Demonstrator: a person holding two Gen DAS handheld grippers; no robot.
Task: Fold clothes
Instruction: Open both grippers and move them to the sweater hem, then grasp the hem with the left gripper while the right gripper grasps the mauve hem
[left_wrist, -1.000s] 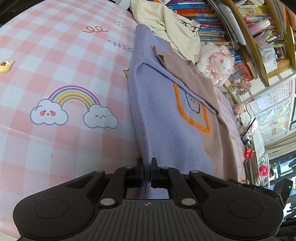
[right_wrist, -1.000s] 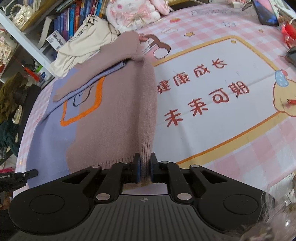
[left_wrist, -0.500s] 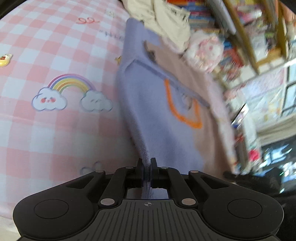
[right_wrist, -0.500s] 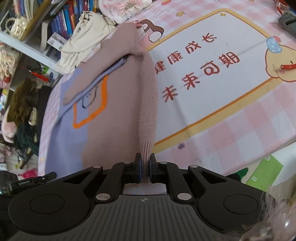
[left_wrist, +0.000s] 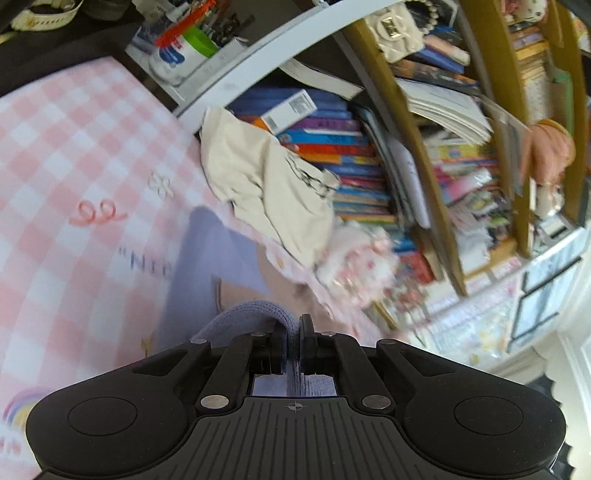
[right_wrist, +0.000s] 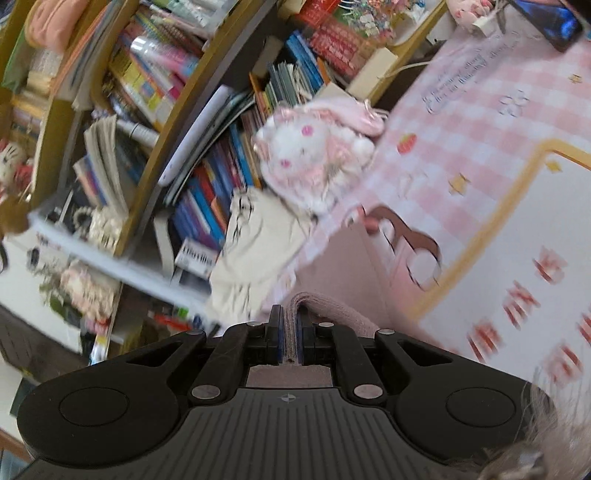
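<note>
My left gripper (left_wrist: 291, 341) and right gripper (right_wrist: 290, 338) each pinch the lavender-and-mauve knit sweater's (left_wrist: 255, 314) hem over the pink checked tablecloth (left_wrist: 74, 155); I'd carry both corners level toward the collar.

Left tongs (left_wrist: 293, 334): jaws closed tight on a ribbed lilac edge of the sweater (left_wrist: 251, 314), which loops up over the left finger and runs back between the pads. Right tongs (right_wrist: 290, 326): jaws likewise closed, pinching a dusty-pink knitted edge of the same garment that arches off to the right of the fingers. Both tongs point forward and slightly downward, each rolled a little relative to the worktop (left_wrist: 74, 177).
</note>
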